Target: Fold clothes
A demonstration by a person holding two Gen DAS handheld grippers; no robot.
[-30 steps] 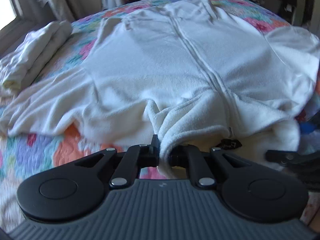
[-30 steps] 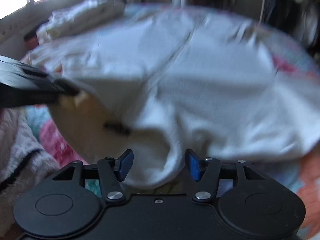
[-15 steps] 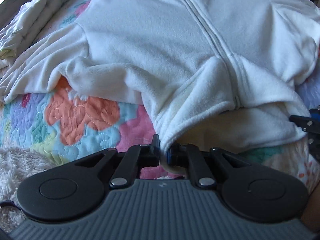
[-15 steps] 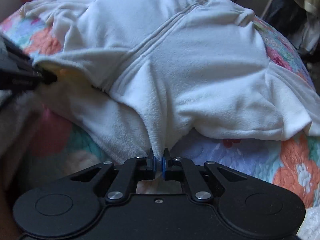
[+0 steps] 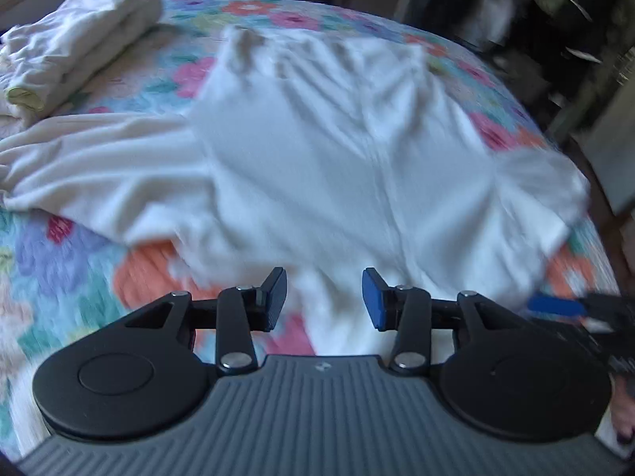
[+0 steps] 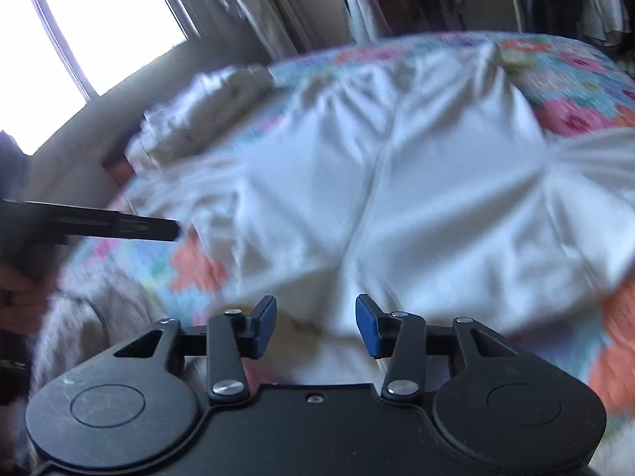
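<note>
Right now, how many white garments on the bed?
2. White zip-up fleece spread flat mid-quilt, ahead of both open grippers. Folded white garment at the far left edge. More may lie out of frame.

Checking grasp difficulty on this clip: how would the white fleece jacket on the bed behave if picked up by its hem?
The white fleece jacket would probably hang limp: it lies in soft wrinkles on the quilt. It looks thick, so likely bulky but light. Its fuzzy surface should grip well, not slip.
</note>
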